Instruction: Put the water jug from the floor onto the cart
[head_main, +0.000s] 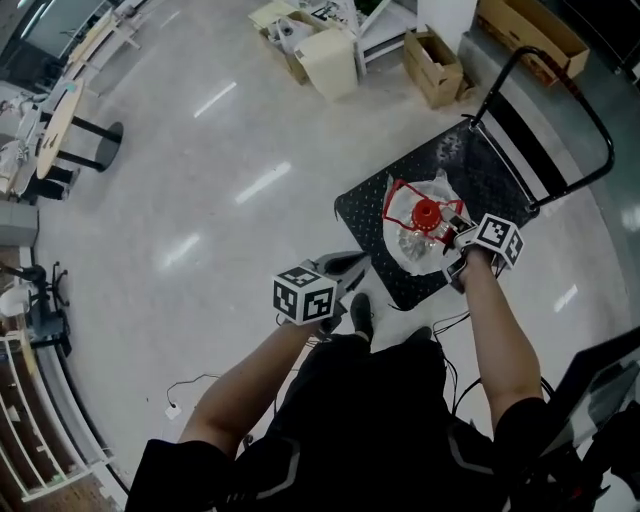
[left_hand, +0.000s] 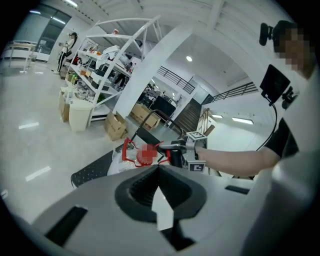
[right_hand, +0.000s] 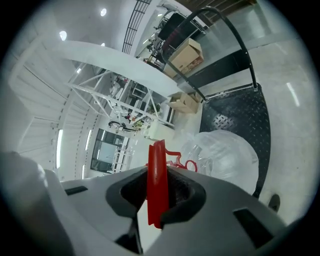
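The clear water jug (head_main: 418, 240), with its red cap and red carry handle (head_main: 398, 196), is over the near end of the black cart deck (head_main: 490, 165). I cannot tell whether it rests on the deck. My right gripper (head_main: 455, 230) is shut on the red handle (right_hand: 156, 175), and the jug's clear body (right_hand: 225, 155) lies just beyond it, with the deck (right_hand: 240, 112) behind. My left gripper (head_main: 345, 266) hovers by the cart's near-left corner, jaws together and holding nothing. From the left gripper (left_hand: 160, 169) I see the jug's handle (left_hand: 131, 150) and the right gripper (left_hand: 167, 146).
The cart's black push bar (head_main: 560, 75) rises at its far end. Cardboard boxes (head_main: 432, 65) and a white bin (head_main: 330, 62) stand beyond, near white shelving (left_hand: 107, 55). Desks (head_main: 60, 110) line the left. A cable (head_main: 185, 390) lies on the floor by my feet.
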